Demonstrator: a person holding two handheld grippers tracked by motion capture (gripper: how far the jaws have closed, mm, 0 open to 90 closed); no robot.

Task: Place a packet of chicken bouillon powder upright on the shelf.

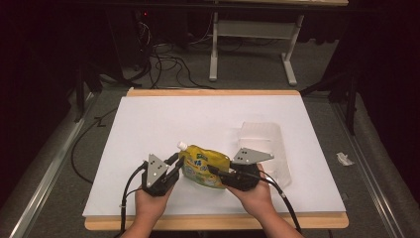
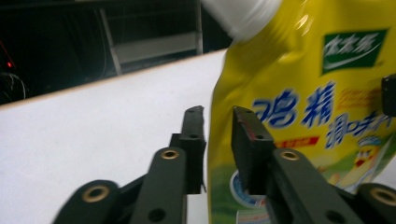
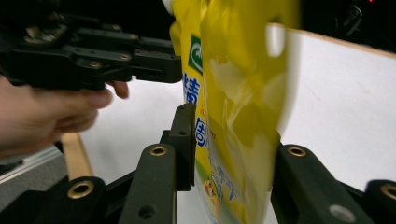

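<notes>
Worktop (image 1: 148, 129): white sheet on a wooden board. Clear bag (image 1: 265, 144): lies flat at right, behind the right gripper; contents hard to make out. Pouch (image 1: 203, 166): yellow, white cap (image 1: 182, 145) at its upper left, near the front edge between both grippers; filling hidden. Left gripper (image 1: 173, 163): jaws part open, astride the pouch's left edge; whether the pads press on it cannot be told. Right gripper (image 1: 214, 171): jaws part open, astride the pouch's right edge, its far jaw hidden by foil.
</notes>
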